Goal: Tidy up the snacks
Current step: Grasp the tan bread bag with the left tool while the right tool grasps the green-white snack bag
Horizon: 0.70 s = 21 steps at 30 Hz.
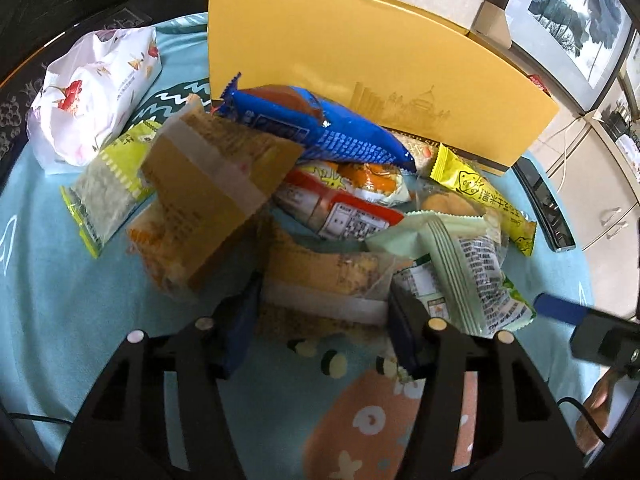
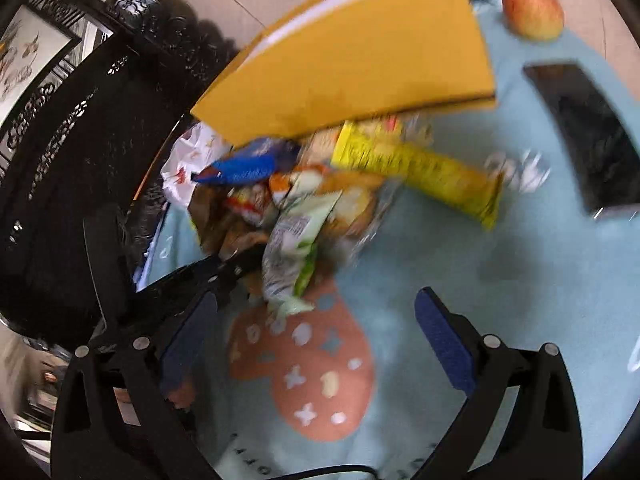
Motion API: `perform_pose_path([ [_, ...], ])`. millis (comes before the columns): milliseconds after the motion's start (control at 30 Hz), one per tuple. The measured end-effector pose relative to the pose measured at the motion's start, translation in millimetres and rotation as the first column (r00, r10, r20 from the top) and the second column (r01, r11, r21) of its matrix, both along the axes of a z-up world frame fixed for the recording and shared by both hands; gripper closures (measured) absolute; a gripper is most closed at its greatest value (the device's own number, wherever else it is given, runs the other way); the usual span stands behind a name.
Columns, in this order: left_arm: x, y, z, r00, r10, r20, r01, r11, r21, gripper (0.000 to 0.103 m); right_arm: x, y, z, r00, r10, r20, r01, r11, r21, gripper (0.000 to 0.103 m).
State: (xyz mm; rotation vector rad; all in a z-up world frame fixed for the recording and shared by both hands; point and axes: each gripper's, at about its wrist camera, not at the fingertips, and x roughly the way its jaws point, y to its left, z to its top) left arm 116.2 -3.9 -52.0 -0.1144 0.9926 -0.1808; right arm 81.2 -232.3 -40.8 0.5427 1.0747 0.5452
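Blue cloth-covered table (image 1: 52, 264) is carrying the snack pile beside the yellow box (image 1: 340, 64). Left claw (image 1: 320, 320) is pinching a tan packet (image 1: 324, 280); right claw (image 2: 316, 320) is gaping, empty. Lifting risks dragging the overlapping green packet (image 1: 464, 276).

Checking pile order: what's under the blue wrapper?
Under the blue wrapper: an orange-and-white packet and a red-labelled packet. A speckled pack's edge shows; the rest is covered.

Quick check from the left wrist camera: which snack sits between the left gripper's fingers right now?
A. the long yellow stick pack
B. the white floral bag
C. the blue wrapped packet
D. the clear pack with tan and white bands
D: the left gripper straddles the clear pack with tan and white bands, its blue pads flanking both ends; the other three lie farther off.
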Motion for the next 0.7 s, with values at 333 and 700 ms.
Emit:
perform_pose_path([
  [333,-6.0,6.1,-3.0,1.000,-0.001,0.009,0.002,1.000,-0.012,0.044,30.7,43.5,-25.8,0.995,0.032,-0.099,-0.017,0.988,0.153,0.080],
  [700,-22.1,4.0,28.1,0.998,-0.002,0.058,0.004,1.000,-0.020,0.046,-0.2,13.7,39.4,0.990,-0.036,0.134,0.026,0.997,0.071,0.083],
])
